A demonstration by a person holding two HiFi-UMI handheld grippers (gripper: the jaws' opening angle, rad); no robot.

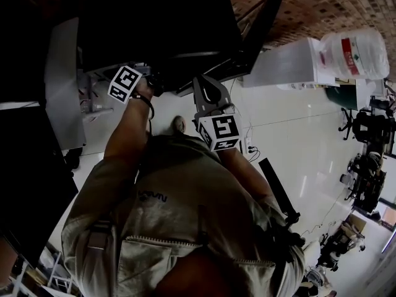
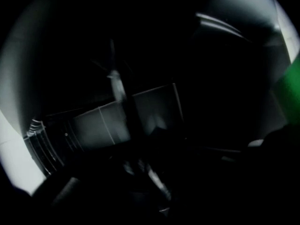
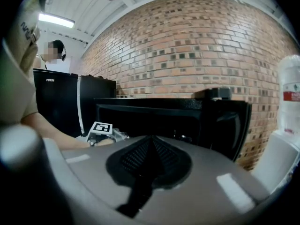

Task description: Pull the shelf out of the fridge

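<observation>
The person leans over a low black fridge [image 1: 161,23] whose door [image 1: 257,26] hangs open towards the brick wall [image 1: 322,2]. The left hand-held gripper [image 1: 127,83] is pushed into the fridge's dark opening, with only its marker cube and the hand behind it in the light. The left gripper view is almost black. A pale flat panel [image 2: 117,118] lies across the cavity ahead, most likely the shelf, still inside the fridge, with a ribbed edge [image 2: 44,142] at its left end. The picture is too dim to show whether the jaws are apart, together or on the panel, or whether they touch it at all.

The right hand-held gripper [image 1: 207,98] is outside the fridge, just in front of its opening and near the left one. In its own view the two grey jaws are pressed together with nothing between them, the black pads [image 3: 161,161] meeting along the centre line. Past them are the open fridge [image 3: 154,114], its door [image 3: 229,123] swung to the right, and the left gripper's marker cube [image 3: 102,128] at the cavity's left side. A water dispenser [image 1: 291,64] carrying a large bottle [image 1: 349,53] stands on the pale floor [image 1: 291,141] beside the door.
</observation>
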